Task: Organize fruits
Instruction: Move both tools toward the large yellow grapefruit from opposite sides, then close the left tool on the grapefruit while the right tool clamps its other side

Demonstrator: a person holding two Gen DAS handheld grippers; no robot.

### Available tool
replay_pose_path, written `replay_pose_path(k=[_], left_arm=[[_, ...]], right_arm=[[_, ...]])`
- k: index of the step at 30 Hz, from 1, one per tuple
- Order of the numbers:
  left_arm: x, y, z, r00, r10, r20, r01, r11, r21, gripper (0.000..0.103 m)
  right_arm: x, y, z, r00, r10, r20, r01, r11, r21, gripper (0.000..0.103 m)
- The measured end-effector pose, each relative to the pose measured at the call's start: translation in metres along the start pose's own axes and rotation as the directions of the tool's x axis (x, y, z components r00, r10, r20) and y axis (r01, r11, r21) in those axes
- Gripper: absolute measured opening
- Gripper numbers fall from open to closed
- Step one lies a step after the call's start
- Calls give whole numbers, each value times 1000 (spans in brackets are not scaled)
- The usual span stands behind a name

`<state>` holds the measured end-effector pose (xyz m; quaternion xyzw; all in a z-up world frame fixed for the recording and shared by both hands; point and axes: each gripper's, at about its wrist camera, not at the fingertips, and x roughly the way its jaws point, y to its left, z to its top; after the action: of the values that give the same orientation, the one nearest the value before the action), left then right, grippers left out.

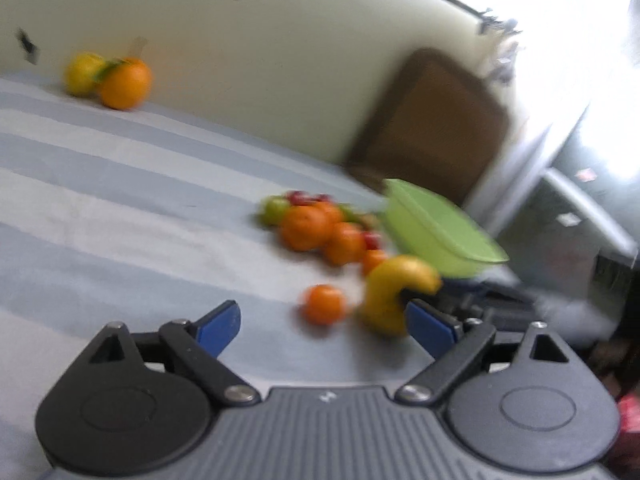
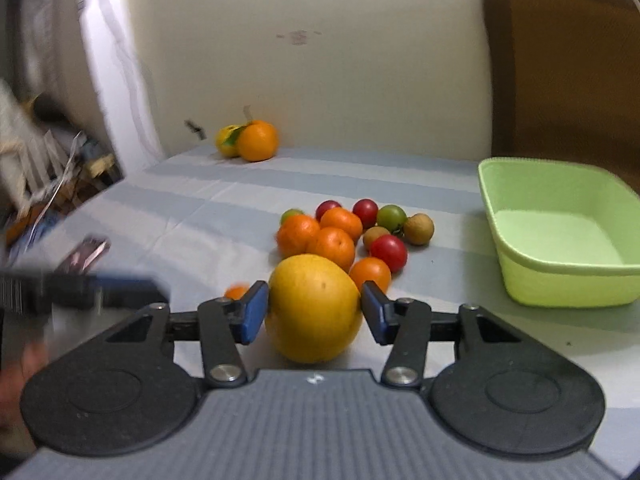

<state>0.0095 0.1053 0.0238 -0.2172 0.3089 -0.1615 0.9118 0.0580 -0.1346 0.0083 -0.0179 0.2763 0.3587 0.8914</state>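
Observation:
My right gripper (image 2: 314,310) is shut on a large yellow fruit (image 2: 314,308), a blue pad against each of its sides, low over the striped cloth (image 2: 180,216). Behind it lies a pile of fruit (image 2: 332,236): small oranges, red, green and brown ones. An empty green basin (image 2: 560,240) stands to the right. My left gripper (image 1: 324,312) is open over the cloth, and a small orange (image 1: 324,304) lies on the cloth just ahead, between its fingertips. The left wrist view shows the yellow fruit (image 1: 384,300) to the right, blurred, and the basin (image 1: 436,232) beyond the pile.
An orange (image 2: 258,140) and a yellow fruit (image 2: 228,140) sit together at the far wall. A brown chair back (image 2: 560,72) stands behind the basin. Clutter (image 2: 60,168) lies beyond the table's left edge. My left gripper's blurred body (image 2: 100,288) shows at the left.

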Motion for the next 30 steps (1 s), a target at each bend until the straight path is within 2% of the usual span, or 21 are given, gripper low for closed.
replay_pose_path(k=[2,4,7,10,12,13,15,17,23,25,27,30], left_arm=[[4,-6,1,996,-85,-18,85,996,-2,94],[13,-17,0,990,-132,-53,133,991,15,94],[30,-34,-8,982,-151,-115,159,986,58,87],[38,-48,-15,973,-165,-164,181,979,91,79],[40,-55,-17,975,-138,-174,160,980,121,76],[39,-57,-18,978,-115,-176,140,980,141,70],[39,-59,-21,982,-76,-174,106,980,170,66],[37,-58,-22,982,-68,-176,97,982,160,66],[45,-50,-27,970,-64,-234,91,990,106,65],[44,-51,-27,971,-51,-232,80,990,120,64],[46,-55,-27,972,-39,-233,71,989,133,64],[50,-63,-20,971,-28,-238,66,986,155,63]], right_arm=[[-16,8,-12,1000,16,10,-15,993,-116,53],[-25,16,-21,1000,28,3,-27,978,-208,53],[-41,12,-27,998,64,-14,-66,969,-237,55],[-46,8,-26,990,139,-25,-141,965,-222,56],[-47,7,-25,982,187,-35,-190,959,-209,56],[-47,8,-25,979,199,-36,-202,957,-208,55],[-46,8,-26,979,200,-38,-203,958,-202,56],[-40,4,-26,982,185,-47,-191,963,-190,63],[-32,7,-37,974,218,-55,-224,956,-188,69],[-32,11,-40,975,219,-48,-224,952,-208,72],[-29,12,-42,978,204,-45,-208,952,-222,67],[-30,6,-43,980,196,-25,-197,960,-198,64]])
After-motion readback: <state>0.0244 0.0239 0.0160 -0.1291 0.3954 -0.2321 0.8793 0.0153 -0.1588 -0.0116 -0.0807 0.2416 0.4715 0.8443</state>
